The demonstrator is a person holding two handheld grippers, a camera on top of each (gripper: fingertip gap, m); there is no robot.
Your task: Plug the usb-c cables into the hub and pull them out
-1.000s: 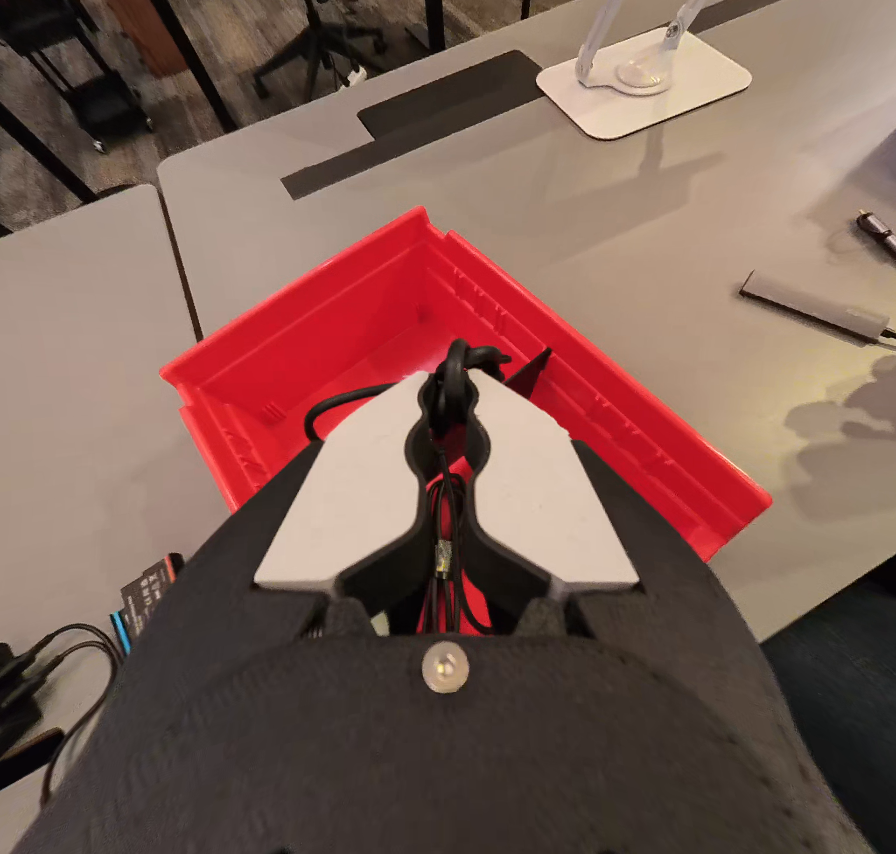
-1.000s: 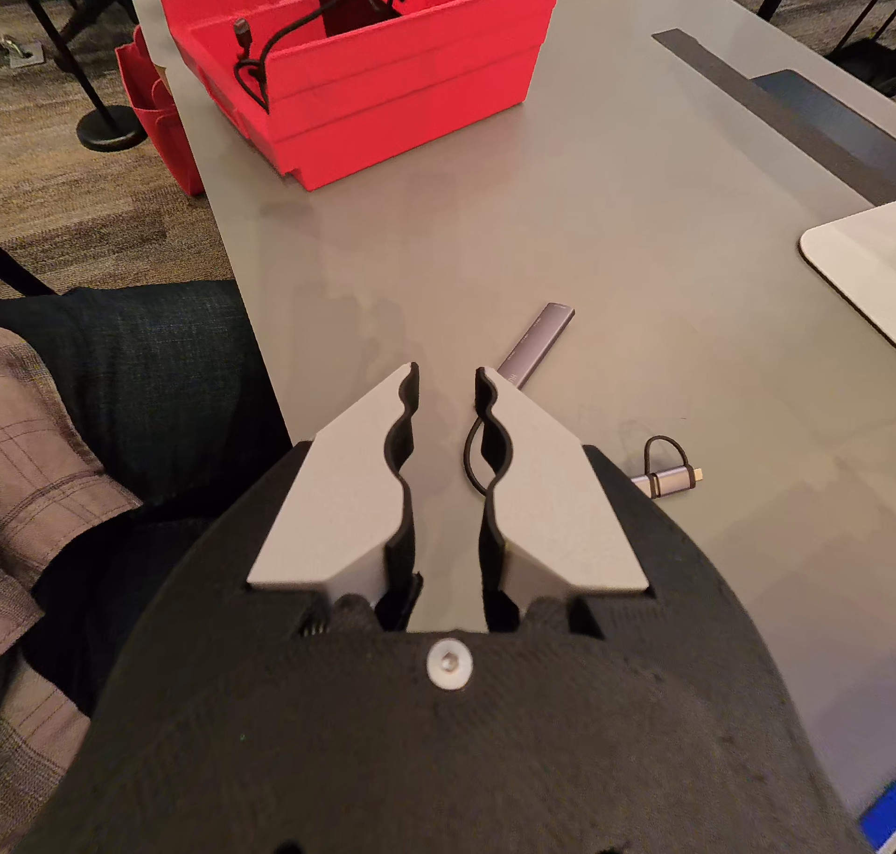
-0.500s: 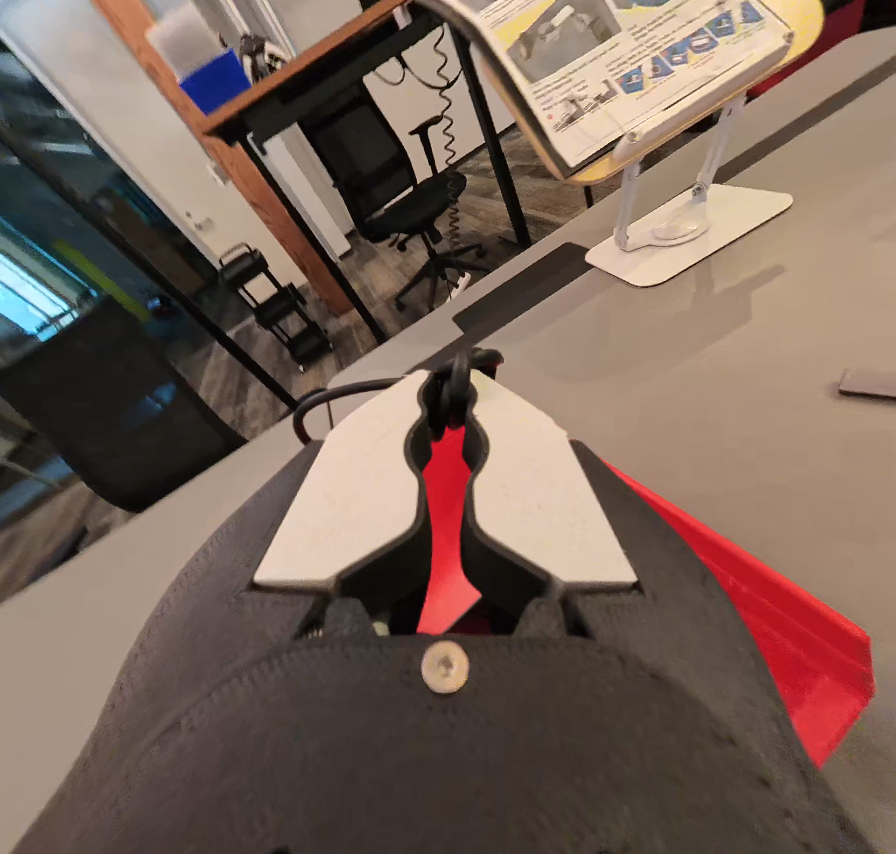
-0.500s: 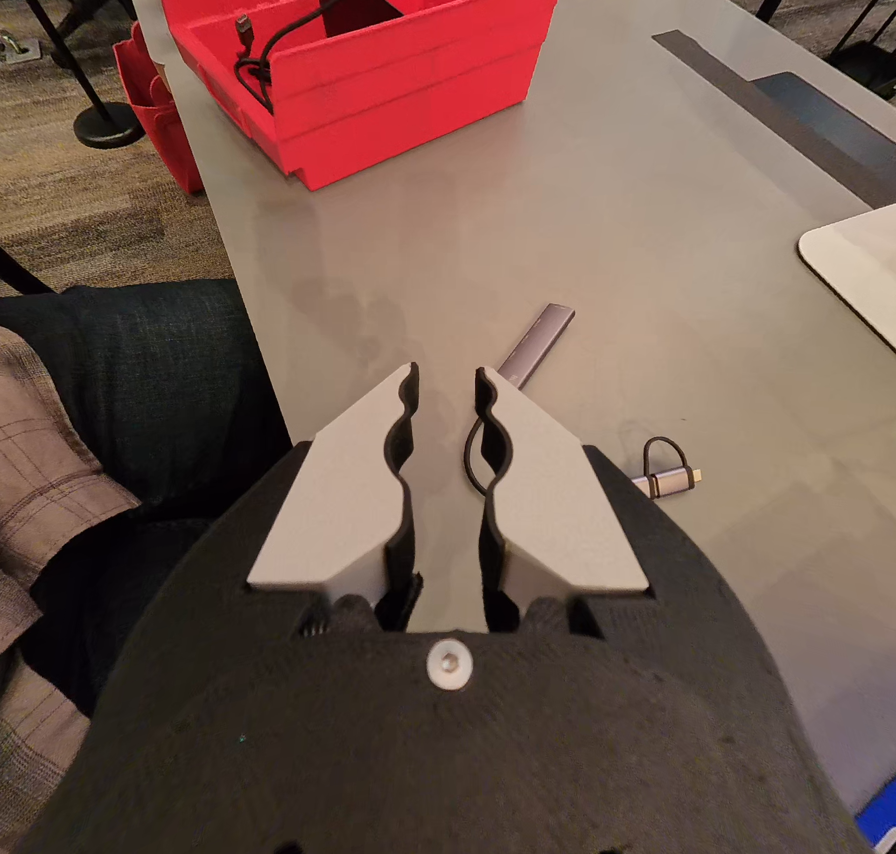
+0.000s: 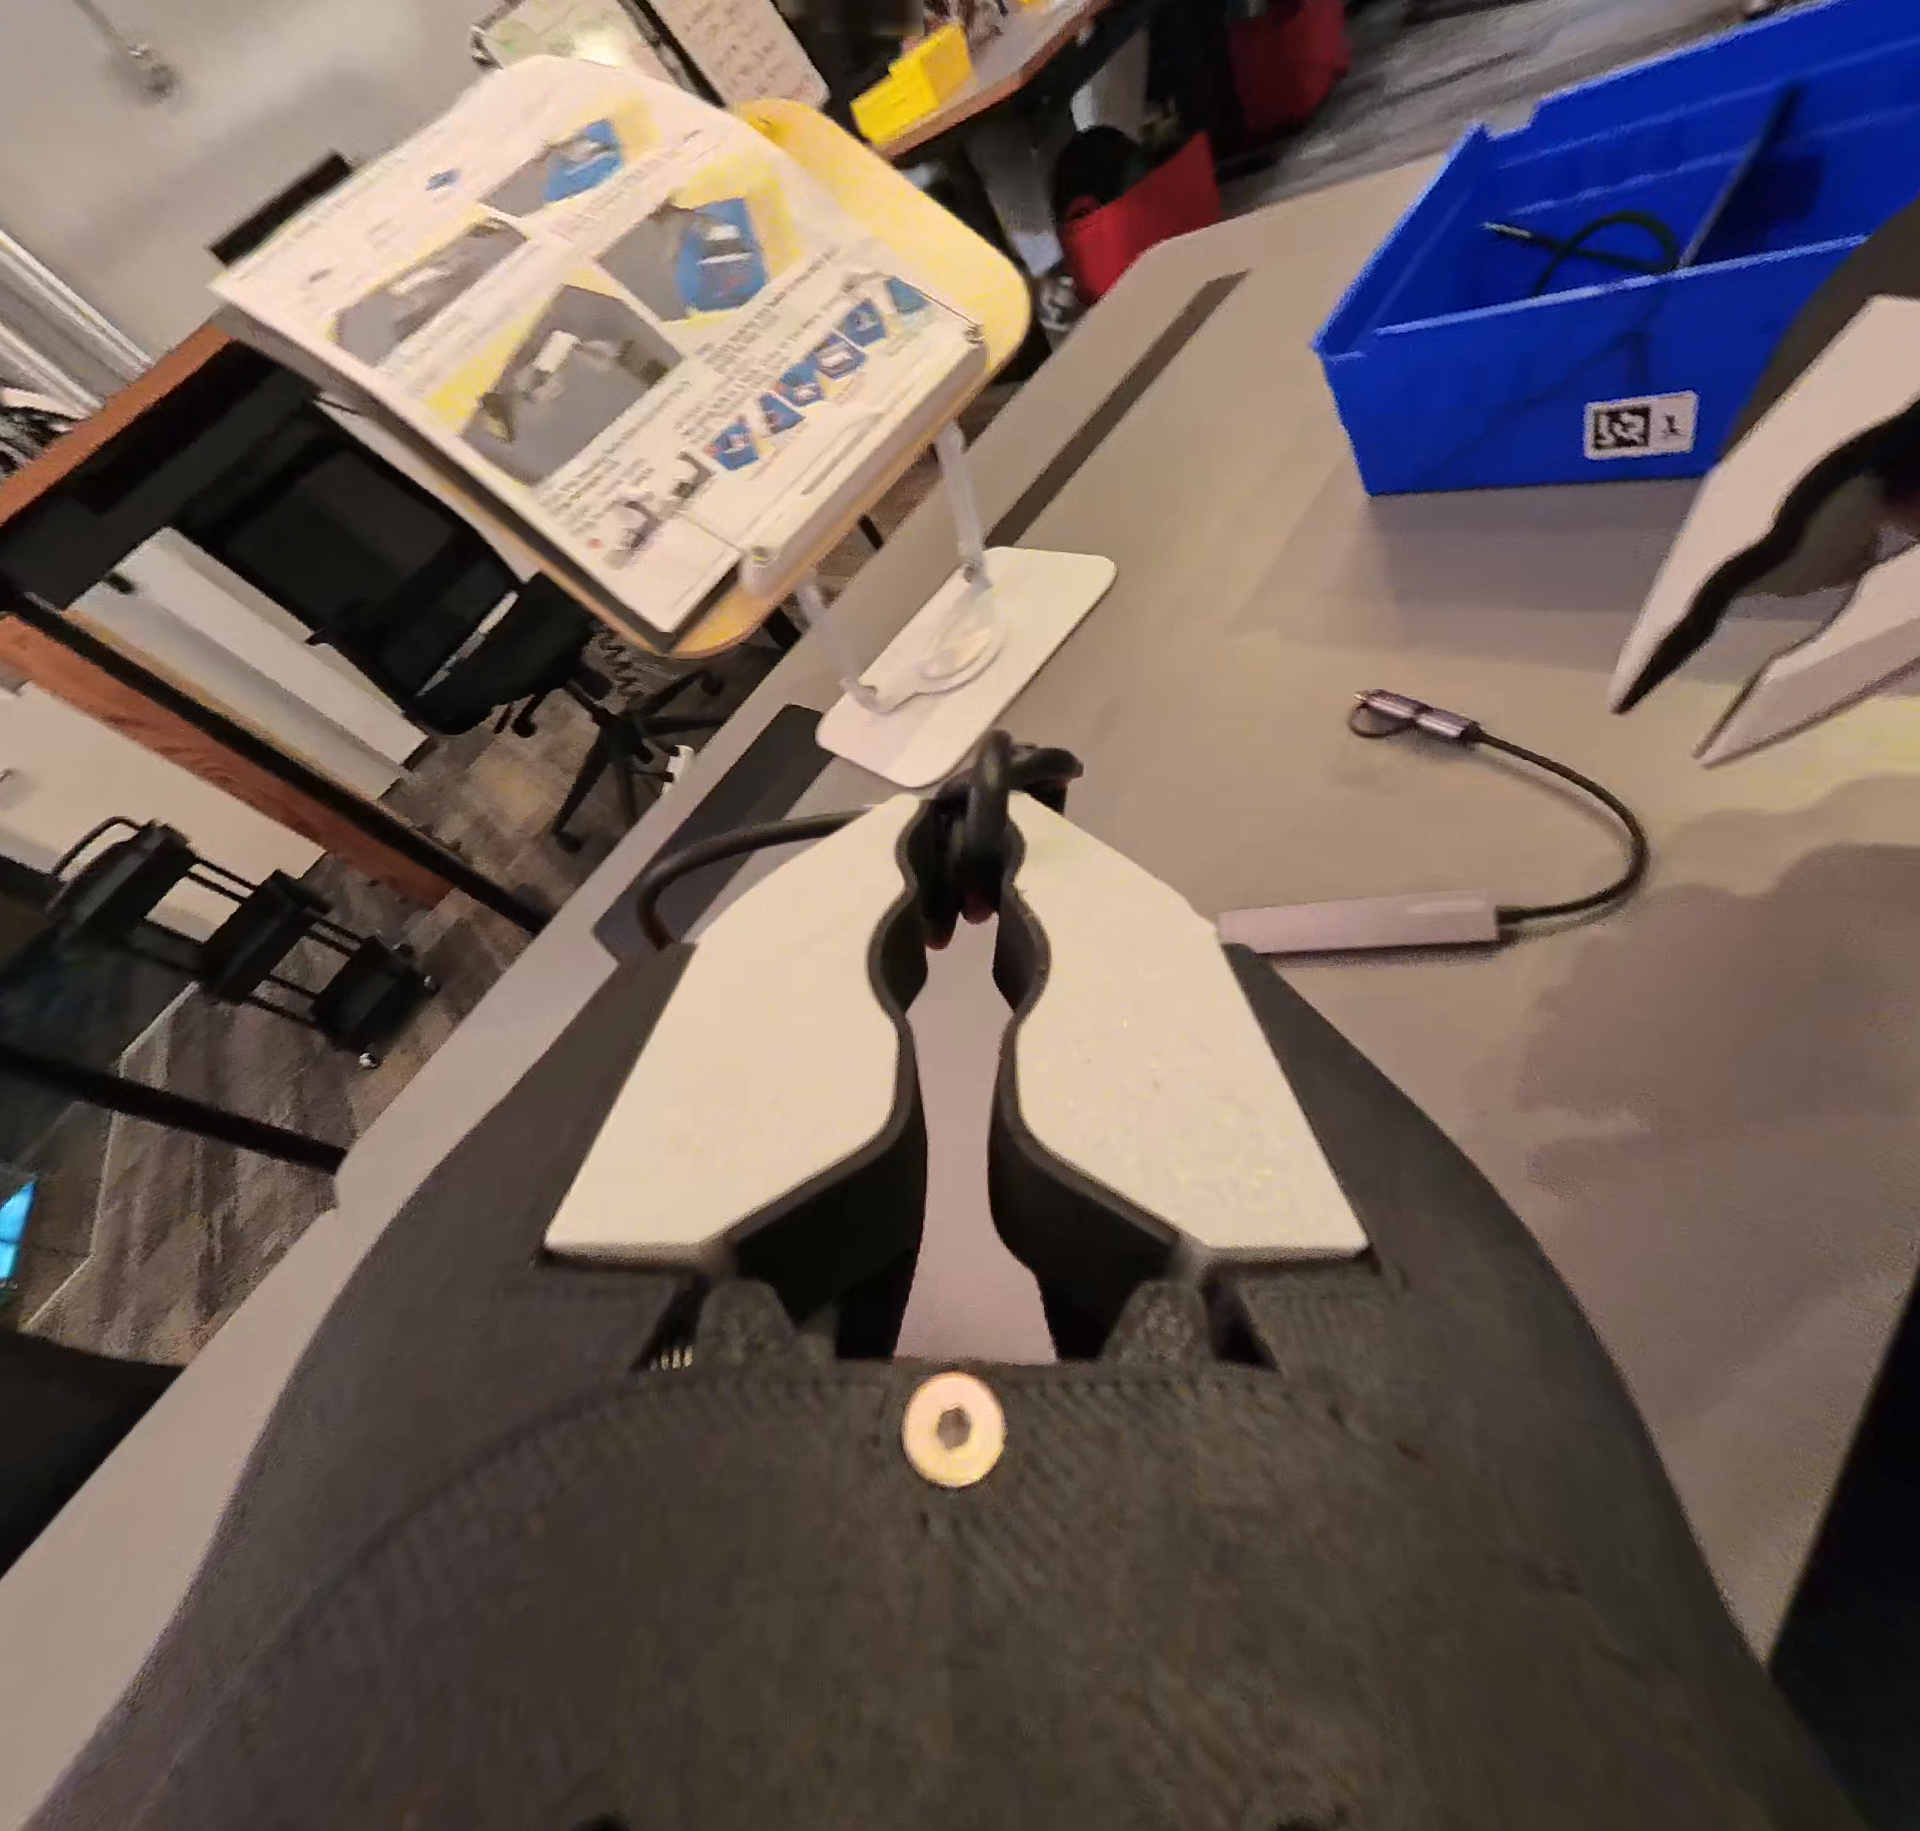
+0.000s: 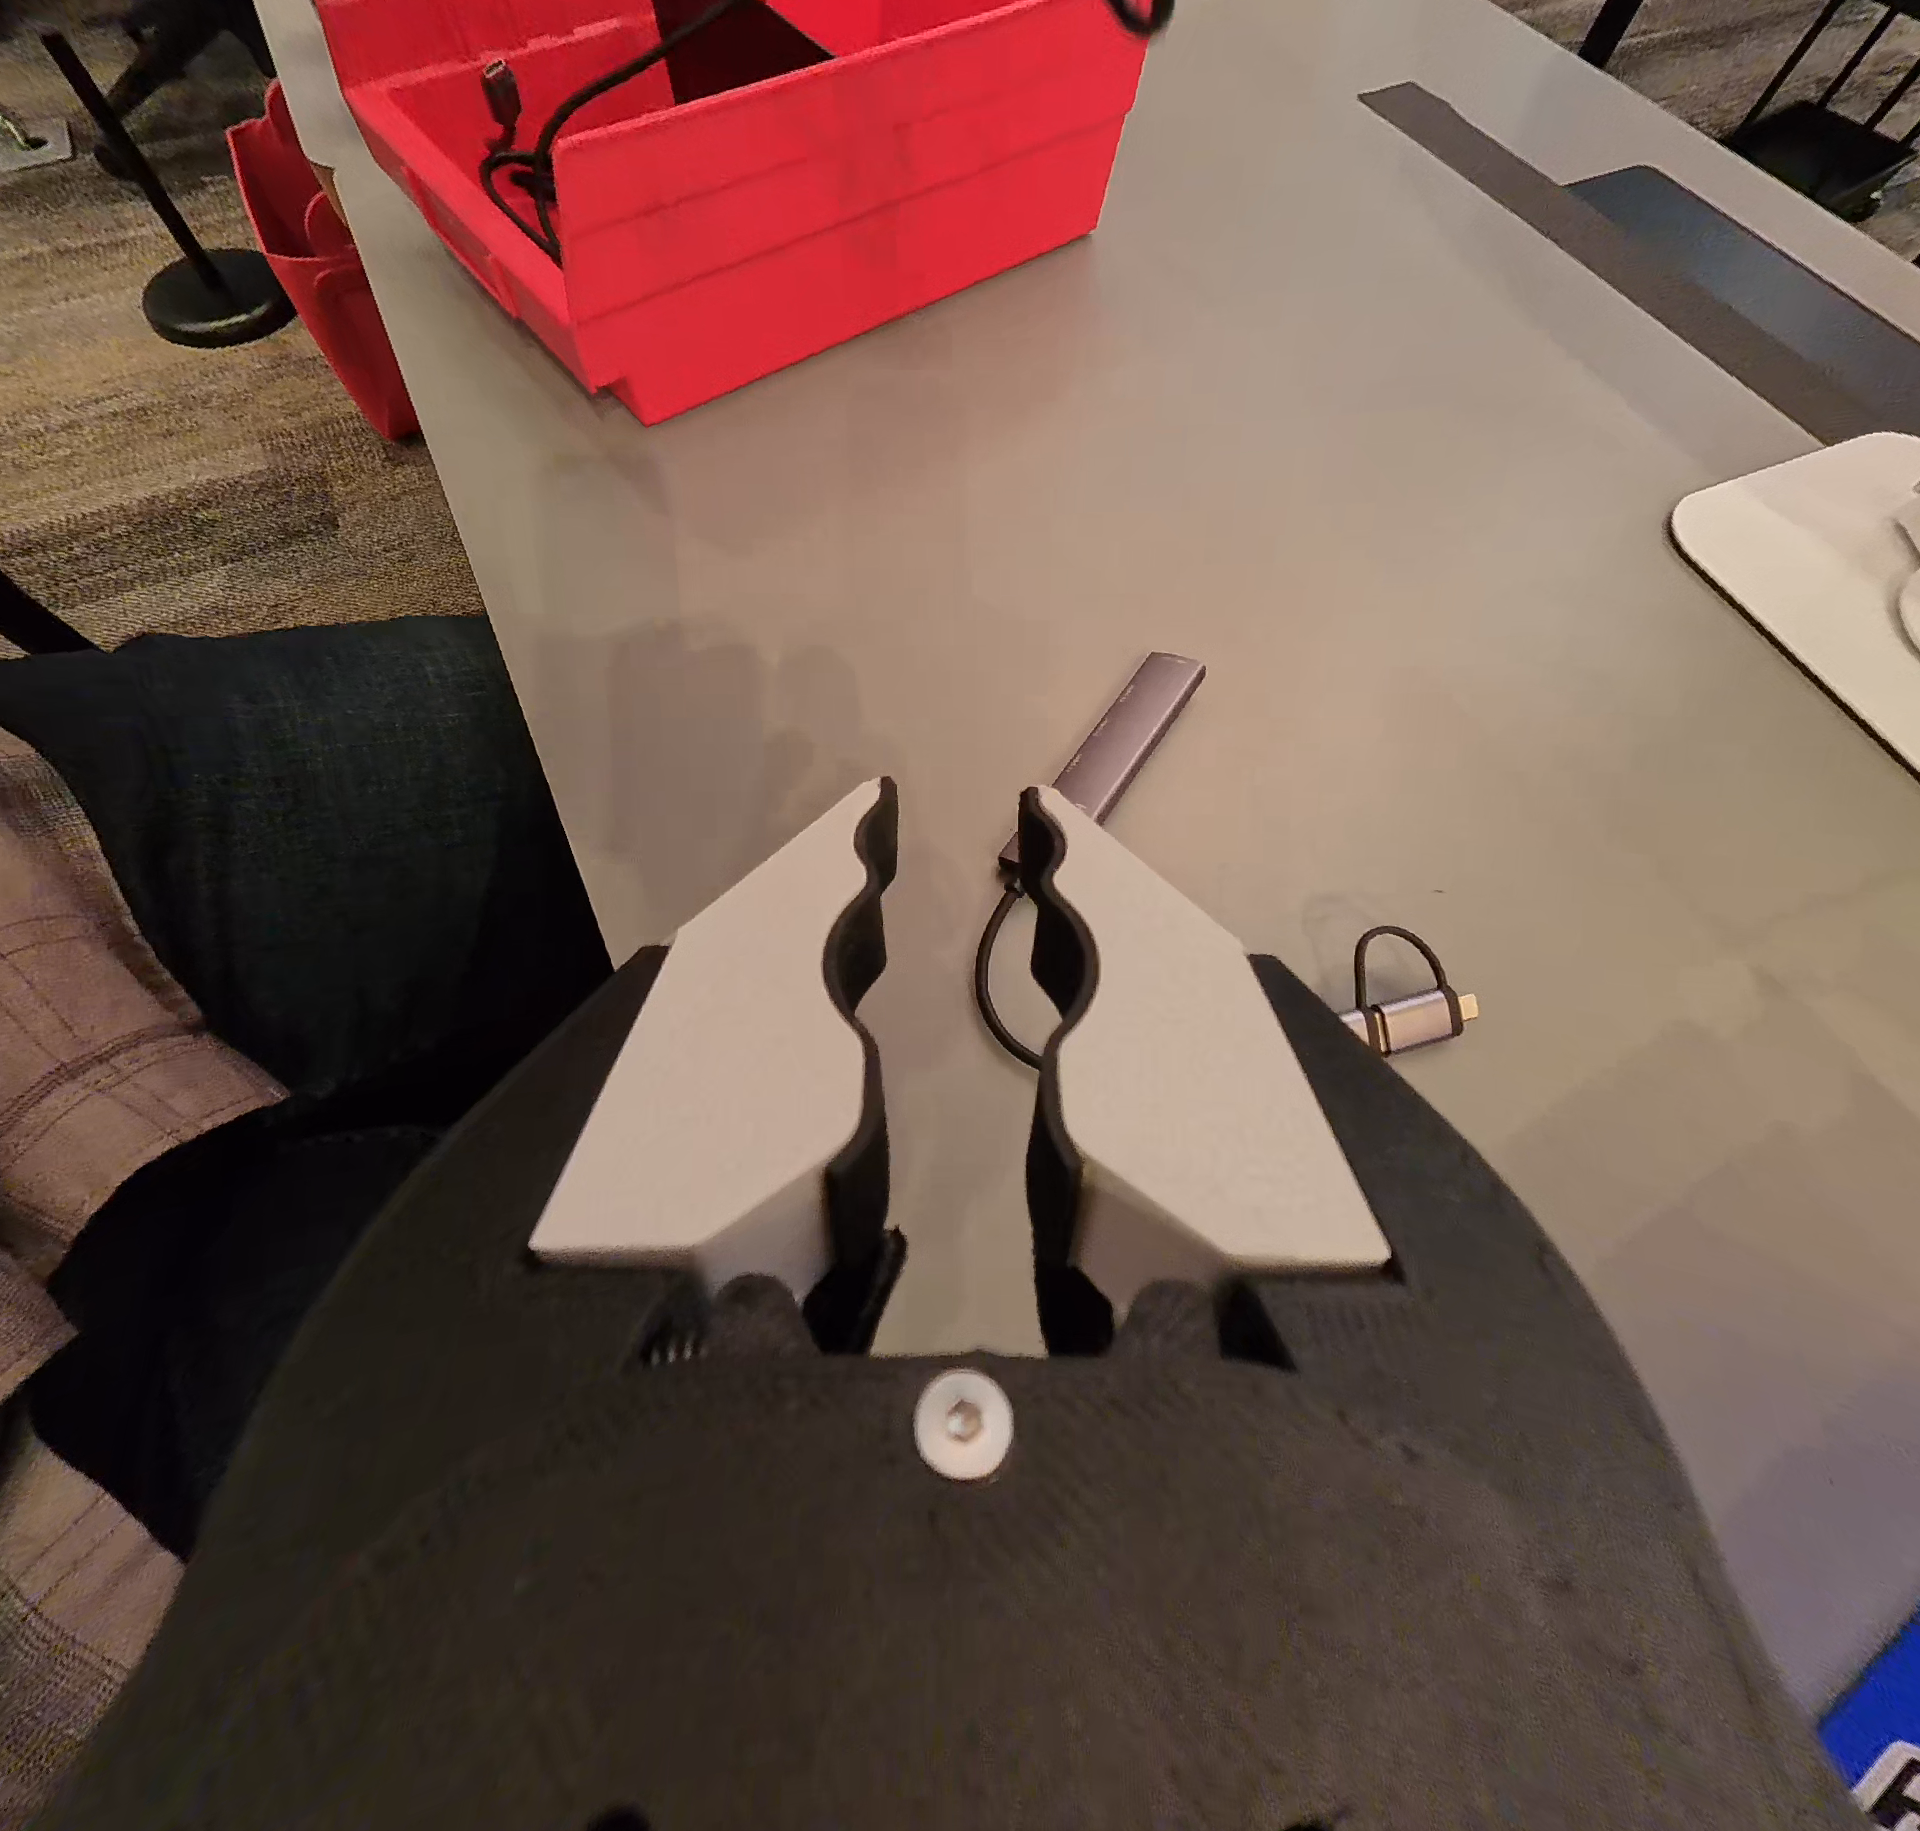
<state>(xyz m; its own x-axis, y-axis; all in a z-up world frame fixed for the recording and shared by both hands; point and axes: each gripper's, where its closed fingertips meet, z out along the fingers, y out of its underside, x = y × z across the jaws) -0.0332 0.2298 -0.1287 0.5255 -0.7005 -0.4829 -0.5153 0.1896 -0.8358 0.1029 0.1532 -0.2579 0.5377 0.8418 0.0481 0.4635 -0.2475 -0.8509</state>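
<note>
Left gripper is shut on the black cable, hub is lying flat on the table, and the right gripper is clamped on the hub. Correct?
Not quite: the right gripper is open and holds nothing, as the right wrist view shows. The hub lies flat on the table beyond its fingertips. The left gripper is shut on the black cable.

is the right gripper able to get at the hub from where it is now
Probably yes. The right gripper is open and empty, and the grey hub lies flat on the table just beyond its jaws with nothing between. The left gripper, shut on a black cable, is off to the side.
</note>
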